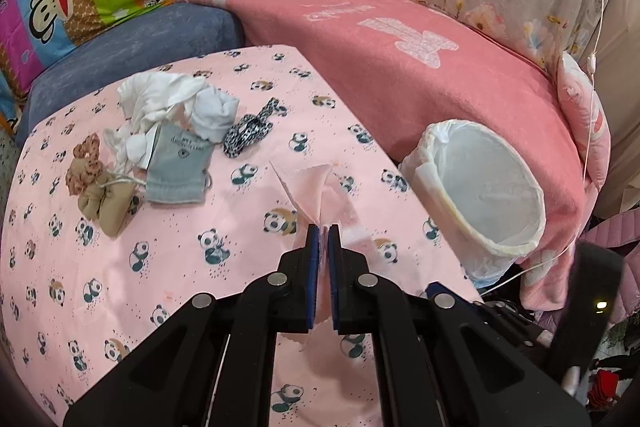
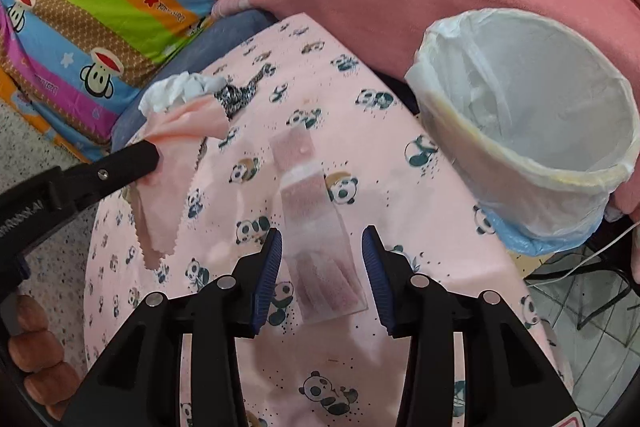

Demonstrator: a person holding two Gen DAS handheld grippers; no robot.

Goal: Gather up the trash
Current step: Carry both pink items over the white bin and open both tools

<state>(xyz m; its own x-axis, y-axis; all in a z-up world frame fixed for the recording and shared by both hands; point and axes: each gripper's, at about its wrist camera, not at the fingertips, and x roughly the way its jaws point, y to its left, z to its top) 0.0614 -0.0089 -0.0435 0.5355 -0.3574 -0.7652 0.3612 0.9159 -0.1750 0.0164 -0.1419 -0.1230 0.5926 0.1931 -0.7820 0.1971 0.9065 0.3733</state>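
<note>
While the left tongs (image 1: 323, 233) pinch a thin pale-pink scrap of cloth with zigzag edges (image 1: 308, 195), lifted off the panda-print pink tablecloth (image 1: 160, 267), the right tongs (image 2: 322, 241) hang open above a clear plastic packet with reddish contents (image 2: 320, 251), lying flat between their tips. Farther off to their right stands a round white-lined waste bin (image 2: 532, 163)
</note>
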